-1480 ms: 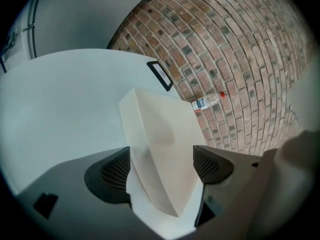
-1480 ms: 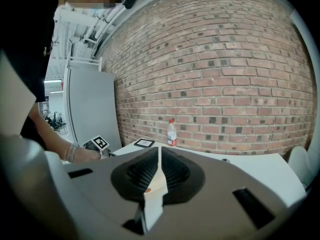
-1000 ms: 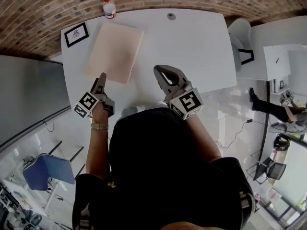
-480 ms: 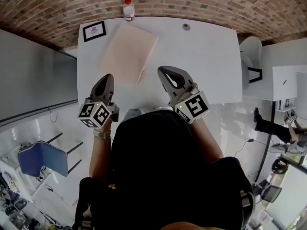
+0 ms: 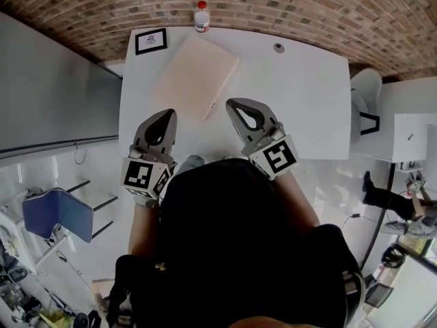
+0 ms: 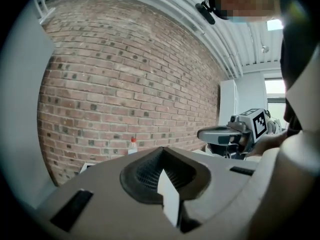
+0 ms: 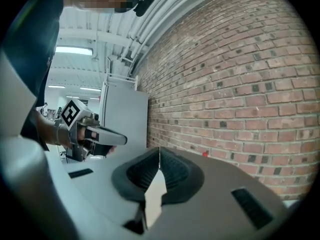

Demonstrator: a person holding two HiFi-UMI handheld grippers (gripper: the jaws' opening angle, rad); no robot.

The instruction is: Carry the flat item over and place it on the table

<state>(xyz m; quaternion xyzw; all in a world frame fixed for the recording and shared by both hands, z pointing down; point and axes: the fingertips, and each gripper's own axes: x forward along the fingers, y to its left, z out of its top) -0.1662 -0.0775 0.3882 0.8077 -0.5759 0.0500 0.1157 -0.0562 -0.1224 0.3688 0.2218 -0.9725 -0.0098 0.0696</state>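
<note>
Over the table's [image 5: 293, 101] near edge, both grippers hover side by side. Left gripper [image 5: 166, 113]: jaws pressed together, empty. Right gripper [image 5: 233, 104]: jaws meeting too, holding nothing. Flat item [image 5: 196, 76] lies on the table's far left part, set at an angle, apart from both grippers, with a bottle [image 5: 201, 16] and frame [image 5: 151, 41] just beyond it by the brick wall [image 5: 328, 12].
</note>
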